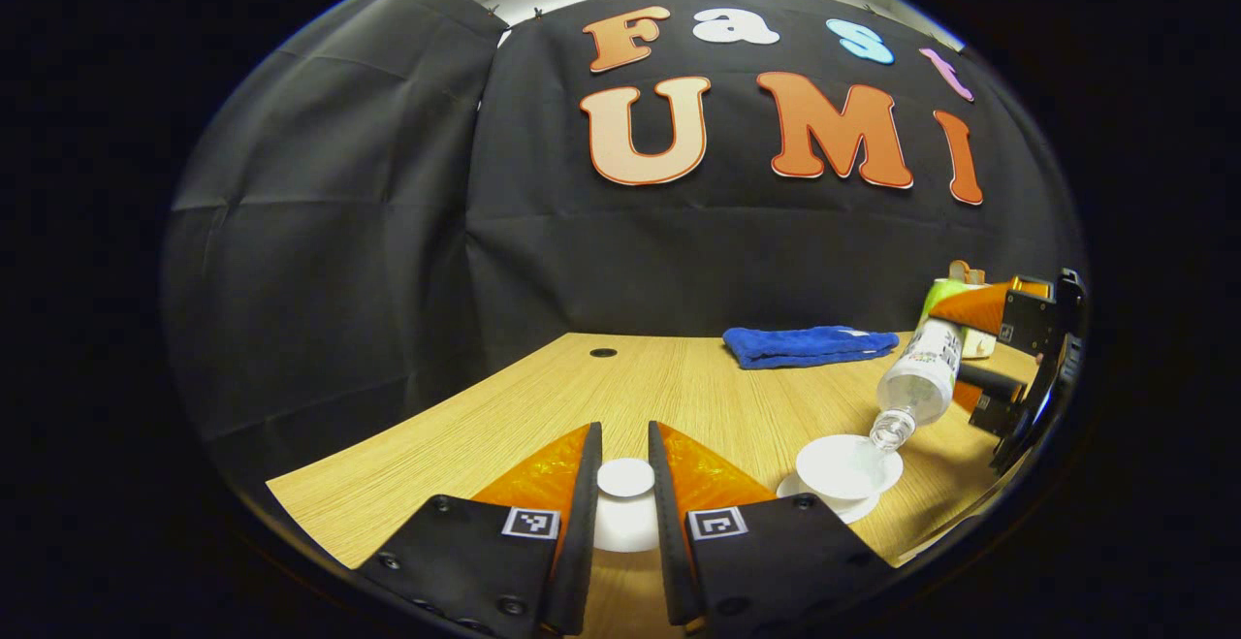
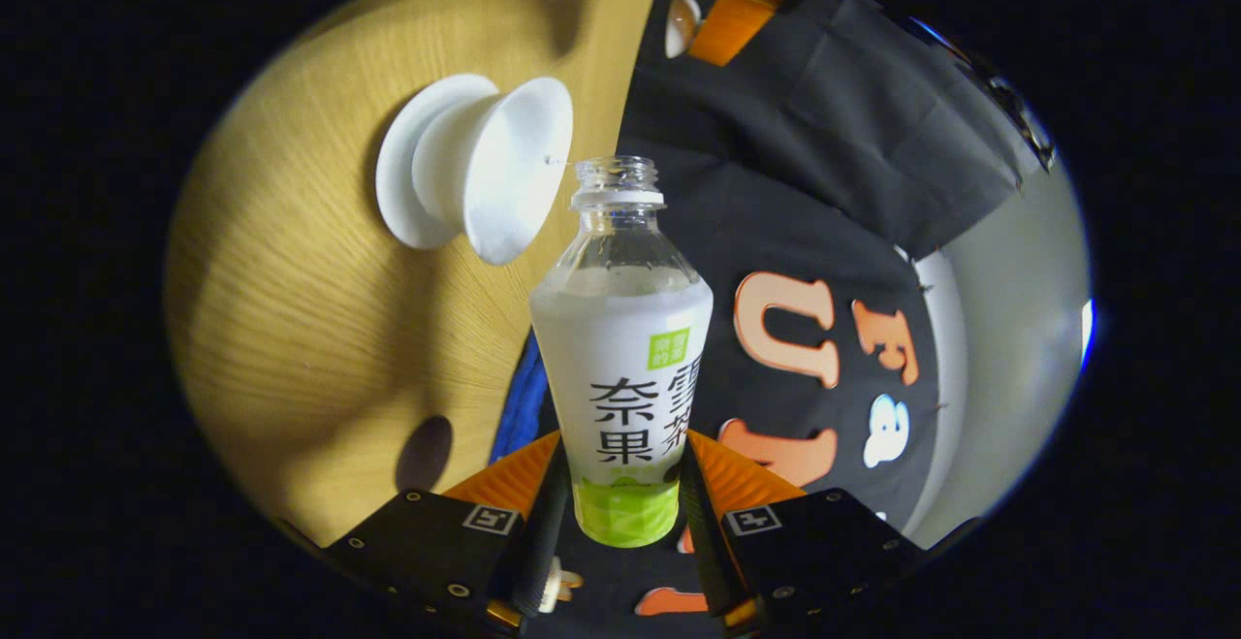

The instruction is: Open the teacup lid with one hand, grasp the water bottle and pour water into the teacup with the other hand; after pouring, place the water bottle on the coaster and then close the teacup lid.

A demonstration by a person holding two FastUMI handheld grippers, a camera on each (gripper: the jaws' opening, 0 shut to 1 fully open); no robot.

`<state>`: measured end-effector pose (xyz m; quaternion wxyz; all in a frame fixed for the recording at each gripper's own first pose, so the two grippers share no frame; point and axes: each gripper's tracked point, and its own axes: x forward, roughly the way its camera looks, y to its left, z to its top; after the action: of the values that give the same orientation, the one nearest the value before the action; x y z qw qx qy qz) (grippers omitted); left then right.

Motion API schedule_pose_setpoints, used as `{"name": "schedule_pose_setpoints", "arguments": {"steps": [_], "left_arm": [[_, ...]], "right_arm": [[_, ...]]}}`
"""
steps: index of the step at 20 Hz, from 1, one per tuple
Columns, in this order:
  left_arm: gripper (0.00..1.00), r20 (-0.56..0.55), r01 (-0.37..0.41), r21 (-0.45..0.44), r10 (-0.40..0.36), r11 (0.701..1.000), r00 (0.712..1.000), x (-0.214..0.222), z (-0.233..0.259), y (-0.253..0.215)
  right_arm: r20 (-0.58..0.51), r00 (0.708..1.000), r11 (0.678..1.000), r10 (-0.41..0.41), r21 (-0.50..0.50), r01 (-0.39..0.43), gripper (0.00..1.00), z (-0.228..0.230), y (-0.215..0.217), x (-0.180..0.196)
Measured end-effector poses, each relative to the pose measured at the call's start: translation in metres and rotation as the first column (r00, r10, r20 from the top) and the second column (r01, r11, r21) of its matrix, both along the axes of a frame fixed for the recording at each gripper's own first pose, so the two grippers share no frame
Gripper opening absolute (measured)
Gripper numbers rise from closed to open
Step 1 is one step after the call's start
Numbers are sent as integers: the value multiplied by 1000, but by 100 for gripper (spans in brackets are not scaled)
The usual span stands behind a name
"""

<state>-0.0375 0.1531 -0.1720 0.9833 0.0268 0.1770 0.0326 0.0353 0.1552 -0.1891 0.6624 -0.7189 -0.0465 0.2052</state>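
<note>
L: my left gripper [image 1: 625, 484] level above the tabletop [image 1: 543, 397], fingers clamped on the white teacup lid [image 1: 625, 477] | R: my right gripper [image 2: 620, 513] rolled sideways, gripping the water bottle [image 2: 620, 367], mouth tipped at the teacup [image 1: 846, 466] rim | cup on saucer [image 1: 832, 505] near the tabletop's right edge | I won't read the label | blue towel [image 1: 810, 344] at far edge

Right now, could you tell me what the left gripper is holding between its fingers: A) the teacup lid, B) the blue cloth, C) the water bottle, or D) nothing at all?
A: in the left gripper view, the left gripper has both fingers pressed on the knob of the white teacup lid, while the right gripper tilts the water bottle over the teacup.
</note>
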Motion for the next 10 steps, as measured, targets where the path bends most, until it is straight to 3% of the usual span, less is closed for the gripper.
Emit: {"name": "schedule_pose_setpoints", "arguments": {"steps": [3,5,7,10], "left_arm": [[34,4,2,-8,-2,1000,1000,1,3,-4],[34,13,11,-14,-11,1000,1000,0,8,-9],[34,18,20,-13,-20,1000,1000,2,10,-13],[34,20,19,1,-19,1000,1000,1,13,-15]], "right_arm": [[-153,987,980,-46,185,74,63,6,0,2],[-255,965,935,-70,319,152,63,8,-2,0],[-374,923,854,-85,450,261,63,6,-11,5],[-447,888,717,-107,584,380,63,13,-28,16]]}}
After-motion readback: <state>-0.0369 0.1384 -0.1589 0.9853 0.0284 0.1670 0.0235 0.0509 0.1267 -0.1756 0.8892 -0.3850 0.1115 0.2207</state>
